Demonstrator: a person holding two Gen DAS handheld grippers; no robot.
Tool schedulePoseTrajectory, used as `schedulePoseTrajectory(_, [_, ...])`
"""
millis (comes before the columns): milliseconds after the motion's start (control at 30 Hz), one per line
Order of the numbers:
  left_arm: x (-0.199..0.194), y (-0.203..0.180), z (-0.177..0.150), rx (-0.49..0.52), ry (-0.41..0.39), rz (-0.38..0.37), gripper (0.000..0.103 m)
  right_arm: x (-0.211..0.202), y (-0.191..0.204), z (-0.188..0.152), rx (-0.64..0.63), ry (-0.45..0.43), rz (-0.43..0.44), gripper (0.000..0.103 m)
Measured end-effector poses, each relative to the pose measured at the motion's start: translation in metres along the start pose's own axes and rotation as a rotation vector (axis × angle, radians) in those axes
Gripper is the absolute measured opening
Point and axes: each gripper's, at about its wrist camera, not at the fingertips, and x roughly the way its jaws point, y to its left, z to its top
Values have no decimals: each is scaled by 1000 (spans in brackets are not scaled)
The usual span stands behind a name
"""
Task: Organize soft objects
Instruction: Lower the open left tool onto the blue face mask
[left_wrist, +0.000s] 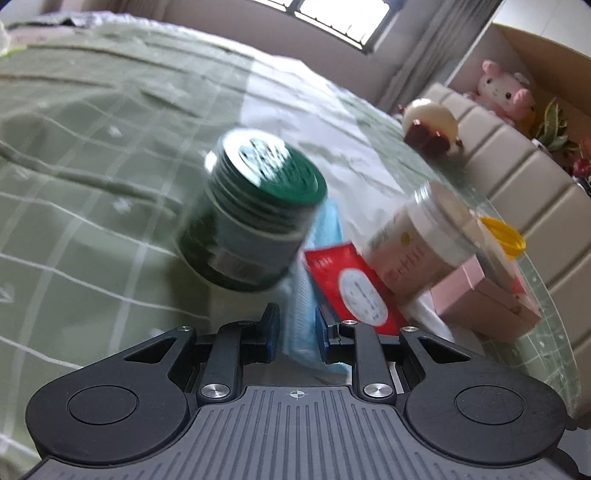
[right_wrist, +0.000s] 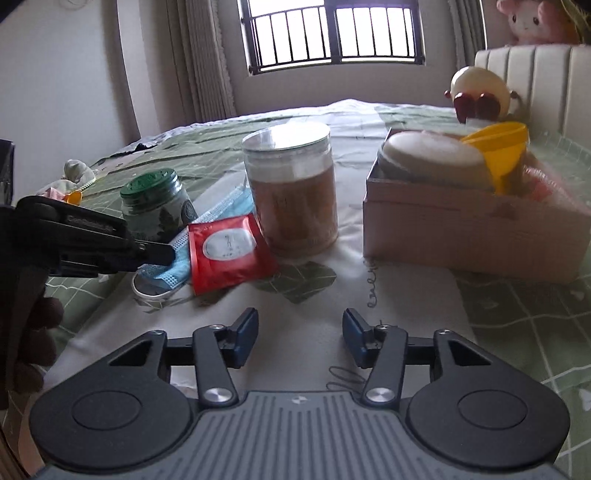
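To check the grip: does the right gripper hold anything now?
No. The right gripper has open jaws with only bedsheet between them.

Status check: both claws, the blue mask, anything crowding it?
Left claw shut on blue face mask. Right claw open, empty. Red packet overlaps the mask; green-lidded jar close behind.

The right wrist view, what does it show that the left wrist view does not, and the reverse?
Only the right wrist view shows the right tongs open over bare bedding, and the window bars.
Only the left wrist view shows the blue mask between the left tongs' pads.
Both show the green-lidded jar, red packet, clear jar and pink box.
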Motion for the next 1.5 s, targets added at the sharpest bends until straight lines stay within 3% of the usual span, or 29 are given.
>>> schedulePoseTrajectory(200, [15,-3,-4,21,-29,-8,22,0,6,-2,-21,-5,-2,61])
schedulePoseTrajectory(400, [14,-5,-4,48,-6,-23,19,3,10,-2,-48,12,18,73])
schedulePoseTrajectory(567, [12,-11,-7,78,-1,-3,18,4,12,-2,-68,19,18,76])
schedulePoseTrajectory(667, [10,-19,-12,126,-9,21,17,7,14,-1,-92,39,44,86])
schedulePoseTrajectory(833, [-2,-17,-20,157,9,-28,13,14,14,4,-123,111,116,103])
schedulePoseTrajectory(1000, [-24,-9,-34,191,18,-48,11,15,21,2,-188,129,106,103])
schedulePoseTrajectory(1333, [-64,15,-47,215,7,-36,9,7,29,4,-174,126,57,101])
schedulePoseTrajectory(1500, [-88,27,-57,256,28,-48,10,-8,40,15,-161,69,118,98])
